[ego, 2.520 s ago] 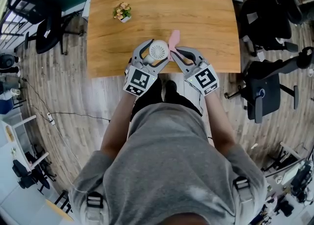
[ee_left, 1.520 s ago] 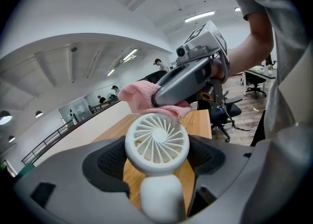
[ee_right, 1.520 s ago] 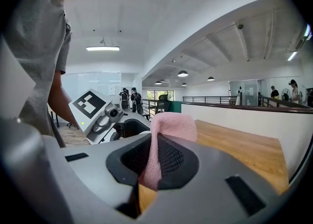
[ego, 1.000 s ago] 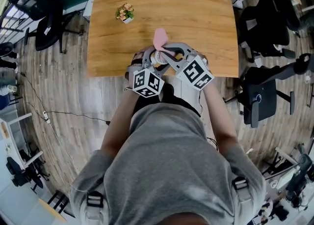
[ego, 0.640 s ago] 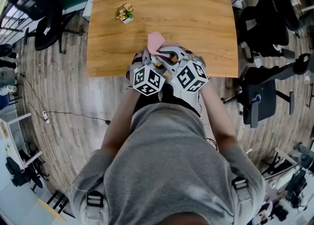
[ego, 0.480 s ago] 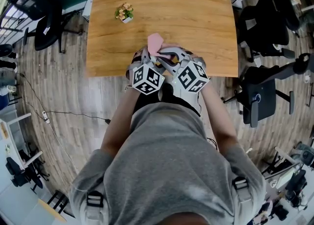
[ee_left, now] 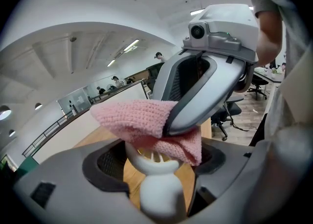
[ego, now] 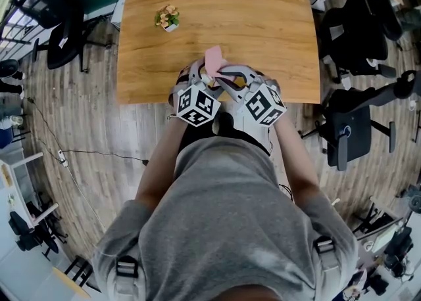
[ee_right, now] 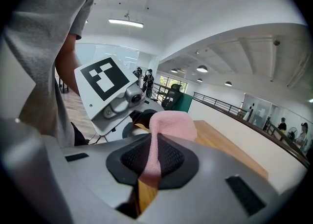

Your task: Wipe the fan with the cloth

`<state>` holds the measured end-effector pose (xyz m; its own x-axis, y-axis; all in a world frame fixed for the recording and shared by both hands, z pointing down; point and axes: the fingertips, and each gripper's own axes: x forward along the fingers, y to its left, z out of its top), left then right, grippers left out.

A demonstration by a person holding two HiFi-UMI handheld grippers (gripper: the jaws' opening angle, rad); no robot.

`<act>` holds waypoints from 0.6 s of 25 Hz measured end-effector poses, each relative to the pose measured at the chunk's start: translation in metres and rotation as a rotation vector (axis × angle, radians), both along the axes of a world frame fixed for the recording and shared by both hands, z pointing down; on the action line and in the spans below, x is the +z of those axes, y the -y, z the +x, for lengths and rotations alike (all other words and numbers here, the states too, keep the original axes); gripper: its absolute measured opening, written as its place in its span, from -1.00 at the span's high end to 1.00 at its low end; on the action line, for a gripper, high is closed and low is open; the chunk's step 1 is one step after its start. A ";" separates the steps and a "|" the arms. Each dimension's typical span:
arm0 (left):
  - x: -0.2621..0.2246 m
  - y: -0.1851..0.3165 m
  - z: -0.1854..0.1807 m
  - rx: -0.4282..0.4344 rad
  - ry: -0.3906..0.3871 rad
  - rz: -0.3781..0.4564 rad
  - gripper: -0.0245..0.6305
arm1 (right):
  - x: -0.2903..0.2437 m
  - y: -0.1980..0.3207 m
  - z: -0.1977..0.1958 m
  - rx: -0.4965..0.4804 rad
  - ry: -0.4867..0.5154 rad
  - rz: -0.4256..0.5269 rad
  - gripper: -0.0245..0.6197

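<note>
**A:** From overhead, what do you see?

**B:** Both grippers meet at the near edge of the tabletop (ego: 263,30). The left gripper (ego: 196,73) and right gripper (ego: 227,73) converge there. The pink cloth (ego: 214,58) pokes out just beyond them. The fan (ego: 208,78) is nearly buried between them, and only a sliver of white shows. A small potted plant (ego: 167,17) stands well apart.

**A:** And looking along the left gripper?

**B:** Its jaws are clamped on the fan's white stem and seem to hold it clear of the wood. The stem runs straight away from the camera, so the fan's long axis follows the gripper's line. The head end is farthest out, away from the person. The slatted face seems turned upward, with the cloth draped across it under the right gripper's tip.

**A:** The right gripper's view?

**B:** Its jaws are squeezed together on a fold of the cloth. The rest bunches out ahead, towards the left gripper's marker cube (ee_right: 105,83).

**A:** How far along is the job?

**B:** Mid-wipe, I'd say. Both things are in hand and the cloth is on the head. I can't tell how much is clean. The stem and the rest of the head likely remain.
</note>
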<state>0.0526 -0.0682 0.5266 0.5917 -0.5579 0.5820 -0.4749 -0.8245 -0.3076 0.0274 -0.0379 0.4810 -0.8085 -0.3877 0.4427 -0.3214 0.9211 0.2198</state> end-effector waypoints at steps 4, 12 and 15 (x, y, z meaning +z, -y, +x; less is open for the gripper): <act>-0.003 0.002 -0.004 -0.002 -0.003 0.007 -0.20 | -0.005 0.009 0.006 0.039 0.003 0.032 0.82; -0.010 0.013 -0.017 -0.032 -0.014 0.010 -0.20 | -0.015 0.023 -0.013 0.029 -0.034 0.110 0.82; -0.010 0.011 -0.015 -0.017 -0.006 0.011 -0.20 | -0.015 0.022 -0.027 0.007 -0.040 0.110 0.83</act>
